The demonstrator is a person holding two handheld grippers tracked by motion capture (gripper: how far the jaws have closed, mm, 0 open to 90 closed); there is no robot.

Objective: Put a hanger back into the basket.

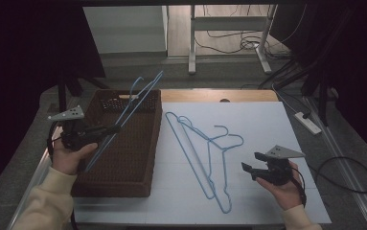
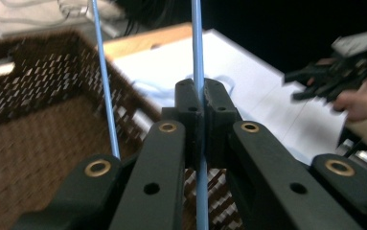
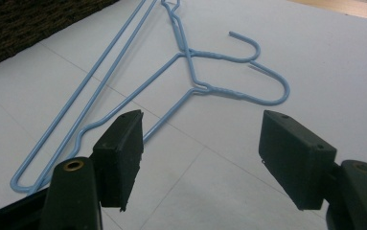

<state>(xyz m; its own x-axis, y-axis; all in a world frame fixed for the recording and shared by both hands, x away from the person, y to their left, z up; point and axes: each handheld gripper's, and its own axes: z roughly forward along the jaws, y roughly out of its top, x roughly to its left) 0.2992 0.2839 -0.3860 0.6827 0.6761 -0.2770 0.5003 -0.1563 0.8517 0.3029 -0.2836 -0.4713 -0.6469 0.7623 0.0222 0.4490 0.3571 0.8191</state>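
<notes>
My left gripper (image 1: 114,128) is shut on a blue wire hanger (image 1: 128,109) and holds it tilted above the brown woven basket (image 1: 105,184). In the left gripper view the hanger wire (image 2: 197,48) runs up between the closed jaws, with another wire of the hanger (image 2: 105,81) to the left. Two more blue wire hangers (image 1: 205,148) lie overlapped on the white board (image 1: 262,124). My right gripper (image 1: 250,161) hovers open just right of them; in the right gripper view the hangers (image 3: 190,72) lie beyond its fingertips (image 3: 200,158), nothing between.
The basket (image 2: 23,143) fills the table's left side. A wooden table edge (image 1: 219,95) shows behind the board. A power strip (image 1: 308,122) and cables (image 1: 349,172) lie on the floor to the right. A white desk frame (image 1: 229,33) stands farther back.
</notes>
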